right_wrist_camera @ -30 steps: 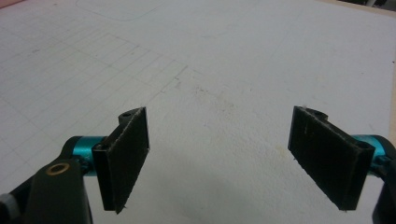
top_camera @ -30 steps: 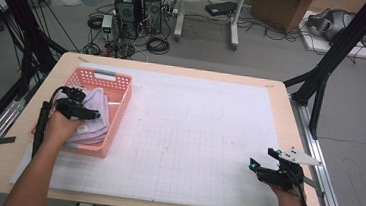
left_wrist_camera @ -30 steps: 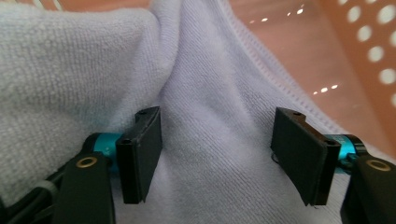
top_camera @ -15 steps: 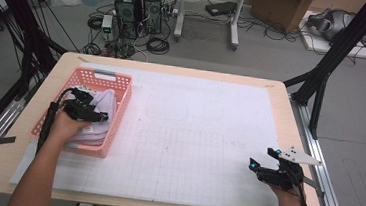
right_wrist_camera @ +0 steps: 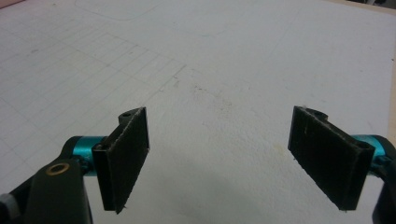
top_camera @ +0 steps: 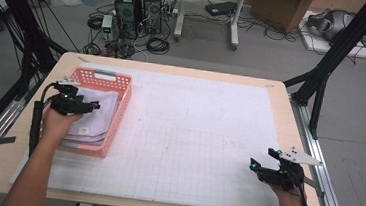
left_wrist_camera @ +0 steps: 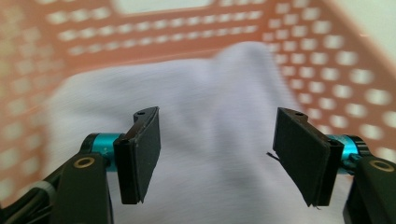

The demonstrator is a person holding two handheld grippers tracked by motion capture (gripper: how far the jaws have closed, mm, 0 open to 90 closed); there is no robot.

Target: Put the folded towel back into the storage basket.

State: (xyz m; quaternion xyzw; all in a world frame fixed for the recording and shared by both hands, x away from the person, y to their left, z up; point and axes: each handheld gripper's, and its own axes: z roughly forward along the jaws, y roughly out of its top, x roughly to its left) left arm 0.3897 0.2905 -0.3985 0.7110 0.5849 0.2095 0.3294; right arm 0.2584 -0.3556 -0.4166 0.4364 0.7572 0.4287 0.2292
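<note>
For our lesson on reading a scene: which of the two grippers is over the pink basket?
The left gripper. It hangs over the folded white cloth in the pink basket, while the right gripper sits over the bare white mat.

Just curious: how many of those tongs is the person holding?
2: left tongs over the folded cloth in the pink basket; right tongs above the white mat's near-right corner.

The high view looks forward and down from the person's side over the whole tabletop (top_camera: 193, 134). The left tool's camera sits close above the blurred, probably folded cloth (left_wrist_camera: 210, 154) in the basket (top_camera: 121, 102), both shared with the high view; the right tool's camera faces low across the tabletop.
</note>
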